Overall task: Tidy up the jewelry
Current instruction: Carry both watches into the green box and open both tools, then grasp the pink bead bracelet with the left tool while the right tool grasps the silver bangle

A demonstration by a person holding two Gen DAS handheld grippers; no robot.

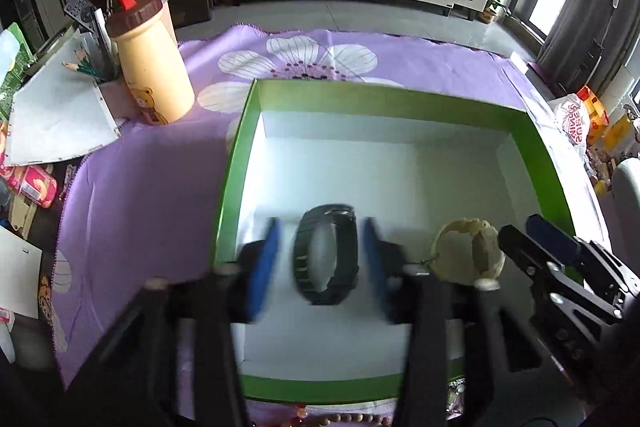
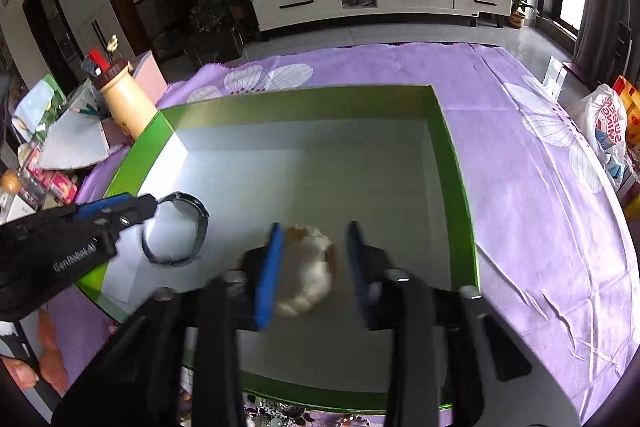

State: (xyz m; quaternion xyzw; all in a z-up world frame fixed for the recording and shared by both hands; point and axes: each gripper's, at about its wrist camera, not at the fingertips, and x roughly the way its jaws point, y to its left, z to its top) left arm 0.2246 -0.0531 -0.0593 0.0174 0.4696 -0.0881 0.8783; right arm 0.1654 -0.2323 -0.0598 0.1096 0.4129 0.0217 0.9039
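A green box [image 1: 384, 99] with a white floor stands on the purple flowered cloth [image 1: 140, 195]. A dark wristwatch [image 1: 347, 247] rests in its near left part, between the blue pads of my left gripper [image 1: 324, 259], which is open and clear of the watch on both sides. To the right lies a beige bead bracelet [image 1: 468, 253]. My right gripper [image 2: 314, 259] straddles this bracelet [image 2: 308, 279] and is open, with a gap at its right pad. In the right wrist view, the left gripper [image 2: 144, 207] reaches over the box rim [image 2: 300, 103] to the watch [image 2: 200, 223].
A cream bottle with a brown lid [image 1: 152, 67], pencils and papers [image 1: 56, 115] crowd the left of the table. A white plastic bag [image 1: 572, 123] sits off the right edge. Loose bead strands [image 1: 344, 419] lie on the cloth in front of the box.
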